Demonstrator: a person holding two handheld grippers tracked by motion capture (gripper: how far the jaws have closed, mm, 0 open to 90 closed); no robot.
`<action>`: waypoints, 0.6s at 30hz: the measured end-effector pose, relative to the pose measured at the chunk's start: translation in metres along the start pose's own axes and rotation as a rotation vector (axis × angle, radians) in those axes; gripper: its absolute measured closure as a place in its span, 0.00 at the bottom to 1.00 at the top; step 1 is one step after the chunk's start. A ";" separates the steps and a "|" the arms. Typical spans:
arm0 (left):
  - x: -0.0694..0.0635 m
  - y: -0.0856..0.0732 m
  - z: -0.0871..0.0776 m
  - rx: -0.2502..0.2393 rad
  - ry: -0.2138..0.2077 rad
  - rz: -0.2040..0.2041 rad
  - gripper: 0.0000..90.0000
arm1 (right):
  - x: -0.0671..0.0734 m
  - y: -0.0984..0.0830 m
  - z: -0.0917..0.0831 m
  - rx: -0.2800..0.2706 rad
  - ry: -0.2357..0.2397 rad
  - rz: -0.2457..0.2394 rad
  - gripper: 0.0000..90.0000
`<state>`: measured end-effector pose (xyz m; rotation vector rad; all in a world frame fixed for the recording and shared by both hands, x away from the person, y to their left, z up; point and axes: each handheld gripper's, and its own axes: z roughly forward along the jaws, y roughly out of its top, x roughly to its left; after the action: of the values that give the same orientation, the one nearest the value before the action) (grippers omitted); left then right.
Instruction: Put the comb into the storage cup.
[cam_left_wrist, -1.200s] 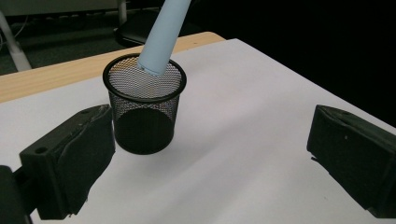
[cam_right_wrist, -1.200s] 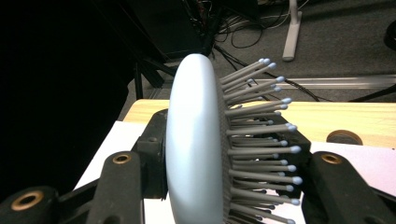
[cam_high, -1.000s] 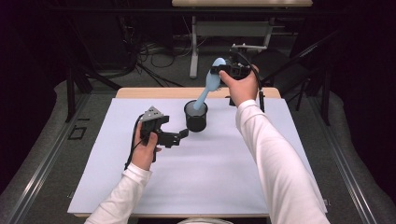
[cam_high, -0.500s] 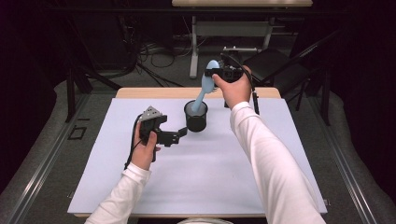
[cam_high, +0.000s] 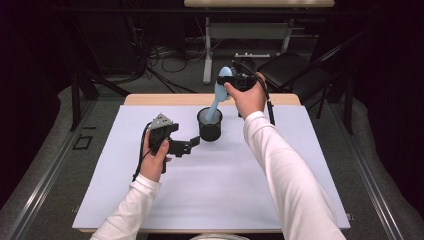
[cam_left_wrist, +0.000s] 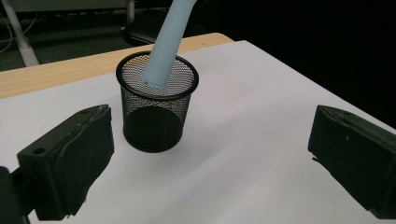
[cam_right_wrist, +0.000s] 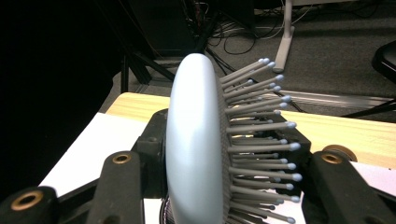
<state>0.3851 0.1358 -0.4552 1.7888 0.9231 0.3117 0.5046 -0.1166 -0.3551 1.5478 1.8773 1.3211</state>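
Hairbrush (cam_high: 218, 95), pale blue, paddle type, stands handle-down in the black mesh cup (cam_high: 210, 125), leaning so the head tips up toward about 1 o'clock from the cup in the high view. From the left gripper view you can see the handle (cam_left_wrist: 163, 44) going in past the rim and resting against the far side of the mesh.

Right gripper (cam_high: 235, 81) has its jaws pinching the brush head, up above the cup. In the right gripper view the head (cam_right_wrist: 196, 144) sits edge-on between the two black jaws, smooth back facing 9 o'clock, bristles (cam_right_wrist: 261, 135) sticking out toward 3 o'clock. So it's clamped on the head, not the handle.

Cup is upright on the white sheet (cam_high: 210, 200), near the sheet's far edge, roughly at 12 o'clock of the mat and a bit left of centre.

Left gripper (cam_high: 187, 146) is just beside the cup at about 8 o'clock from it, low over the sheet, pointing at it. Its jaws are spread wide, nothing between them, and they aren't touching the cup; in its own view the cup sits between and beyond the two pads.

Bare wooden table edge (cam_high: 150, 99) shows behind the sheet at 12 o'clock.
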 end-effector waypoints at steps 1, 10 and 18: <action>0.000 0.000 0.000 0.002 0.001 0.000 0.01 | 0.000 0.000 0.000 0.000 0.000 0.000 0.54; 0.001 0.000 0.000 0.006 -0.005 -0.003 0.01 | 0.005 -0.007 0.006 -0.001 0.009 -0.048 0.54; 0.001 0.000 0.000 0.005 -0.005 -0.002 0.01 | 0.013 -0.014 0.013 0.002 -0.005 -0.113 0.54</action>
<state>0.3855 0.1363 -0.4555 1.7922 0.9233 0.3042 0.5029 -0.0990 -0.3694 1.4218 1.9339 1.2647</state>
